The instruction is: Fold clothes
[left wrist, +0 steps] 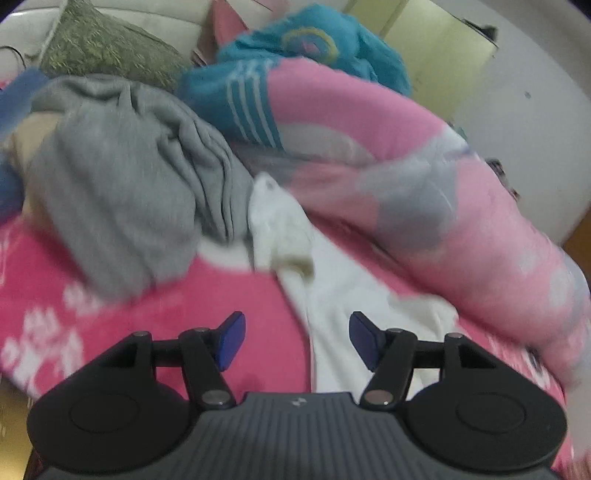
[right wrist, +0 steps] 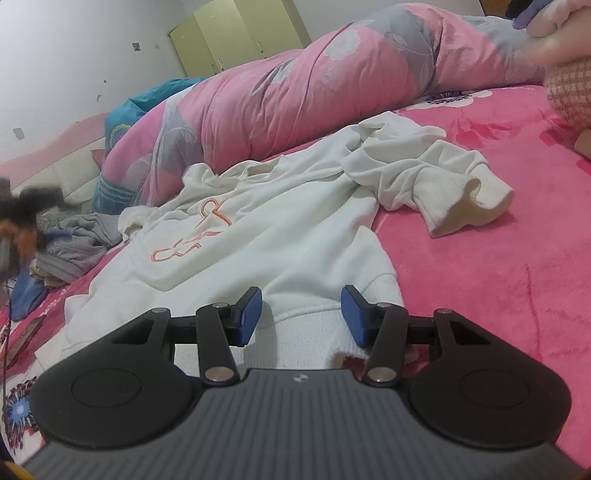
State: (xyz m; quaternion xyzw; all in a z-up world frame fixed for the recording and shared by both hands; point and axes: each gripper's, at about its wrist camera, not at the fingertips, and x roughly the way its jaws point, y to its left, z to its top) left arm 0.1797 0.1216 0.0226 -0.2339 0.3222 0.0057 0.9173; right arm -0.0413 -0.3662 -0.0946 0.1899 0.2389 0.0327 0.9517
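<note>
A white sweatshirt [right wrist: 258, 236] with an orange outline print lies spread and rumpled on the pink bed cover [right wrist: 498, 277], one cuffed sleeve bunched at its right. My right gripper [right wrist: 301, 317] is open and empty, its jaws either side of the ribbed hem at the sweatshirt's near edge. In the left wrist view the same sweatshirt [left wrist: 332, 295] shows as a white strip. My left gripper [left wrist: 297, 339] is open and empty just above its edge. A grey garment [left wrist: 122, 177] lies heaped to the left.
A rolled pink and grey floral quilt [right wrist: 314, 92] runs along the far side of the bed. A teal blanket [left wrist: 314, 48] and a green pillow [left wrist: 99, 48] sit behind the grey heap. A yellow-green wardrobe [right wrist: 236, 33] stands by the wall.
</note>
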